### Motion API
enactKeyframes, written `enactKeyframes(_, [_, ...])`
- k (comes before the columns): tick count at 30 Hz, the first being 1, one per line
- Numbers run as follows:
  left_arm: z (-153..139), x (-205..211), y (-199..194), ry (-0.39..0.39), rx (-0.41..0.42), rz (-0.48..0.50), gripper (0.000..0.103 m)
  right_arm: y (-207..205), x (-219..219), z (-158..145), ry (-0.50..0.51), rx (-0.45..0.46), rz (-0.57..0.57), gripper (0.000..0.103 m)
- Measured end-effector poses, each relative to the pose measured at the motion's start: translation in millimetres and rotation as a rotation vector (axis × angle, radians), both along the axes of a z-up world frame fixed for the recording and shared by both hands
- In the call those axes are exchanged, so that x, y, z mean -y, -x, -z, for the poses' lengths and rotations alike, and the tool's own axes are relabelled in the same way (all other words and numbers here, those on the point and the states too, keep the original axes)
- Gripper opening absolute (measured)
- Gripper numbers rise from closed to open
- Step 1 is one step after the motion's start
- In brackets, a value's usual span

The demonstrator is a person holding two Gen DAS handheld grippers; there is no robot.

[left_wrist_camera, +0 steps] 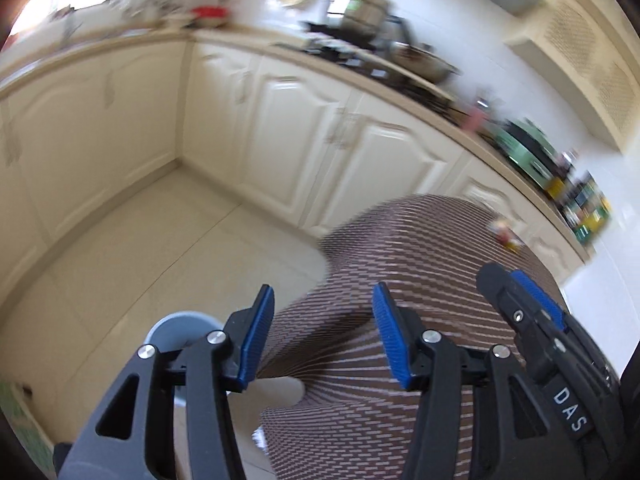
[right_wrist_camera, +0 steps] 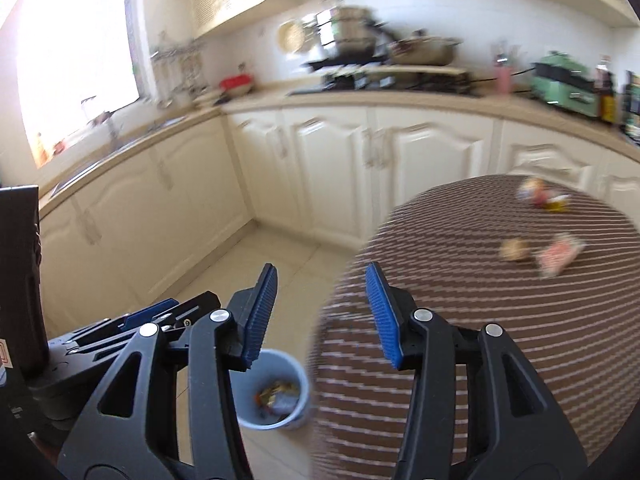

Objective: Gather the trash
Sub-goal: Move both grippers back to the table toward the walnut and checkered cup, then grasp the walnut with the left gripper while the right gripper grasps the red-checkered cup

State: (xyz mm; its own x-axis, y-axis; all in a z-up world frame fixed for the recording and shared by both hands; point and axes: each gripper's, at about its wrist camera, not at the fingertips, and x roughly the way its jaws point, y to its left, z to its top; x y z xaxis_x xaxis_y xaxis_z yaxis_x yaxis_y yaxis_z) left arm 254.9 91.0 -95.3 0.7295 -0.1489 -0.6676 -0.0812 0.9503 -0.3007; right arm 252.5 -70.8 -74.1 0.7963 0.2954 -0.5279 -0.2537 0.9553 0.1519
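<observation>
My left gripper point(left_wrist_camera: 324, 336) is open with nothing between its blue pads, above the edge of a round table under a brown striped cloth point(left_wrist_camera: 420, 248). A colourful wrapper point(left_wrist_camera: 506, 234) lies at the table's far side. My right gripper point(right_wrist_camera: 320, 312) is also open and empty, over the table's edge point(right_wrist_camera: 480, 340). On the cloth lie a colourful wrapper point(right_wrist_camera: 540, 194), a round brownish scrap point(right_wrist_camera: 514, 249) and a red-and-white wrapper point(right_wrist_camera: 558, 254). A grey bin point(right_wrist_camera: 276, 392) on the floor below holds several pieces of trash; the left fingers partly hide the bin point(left_wrist_camera: 176, 326).
Cream kitchen cabinets point(right_wrist_camera: 332, 168) run along two walls, their counter crowded with pots point(right_wrist_camera: 424, 50), a green appliance point(right_wrist_camera: 564, 82) and bottles. A dark chair back point(right_wrist_camera: 20, 280) stands at the left. Tiled floor point(left_wrist_camera: 160, 240) lies between table and cabinets.
</observation>
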Motion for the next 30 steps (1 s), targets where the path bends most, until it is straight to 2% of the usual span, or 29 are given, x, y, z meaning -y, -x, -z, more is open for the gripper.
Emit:
enactKeyframes(6, [-24,102,-24,-0.068,0.026,0.178,0.052,-1,97,-25,0.010,0.037,0.175,0.047])
enactKeyframes(9, [-28,145,-39,-0.111,0.032,0.240,0.052,-6,138,-28,0.015,0.032,0.248,0.048])
enactKeyframes(12, [-21,173,-57,-0.135,-0.002,0.278,0.052,-15,170,-22,0.006,0.000,0.293,0.048])
enactKeyframes(19, [11,212,-107,-0.146,-0.107,0.334,0.052,-59,216,12,-0.015,-0.123,0.320,0.048])
enactKeyframes(27, [42,236,-149,-0.175,-0.165,0.342,0.051,-96,236,39,-0.048,-0.220,0.307,0.048])
enactKeyframes(29, [48,241,-160,-0.187,-0.174,0.339,0.045,-102,239,43,-0.066,-0.234,0.304,0.048])
enactKeyframes(30, [51,242,-164,-0.179,-0.183,0.346,0.035,-105,241,45,-0.079,-0.244,0.303,0.048])
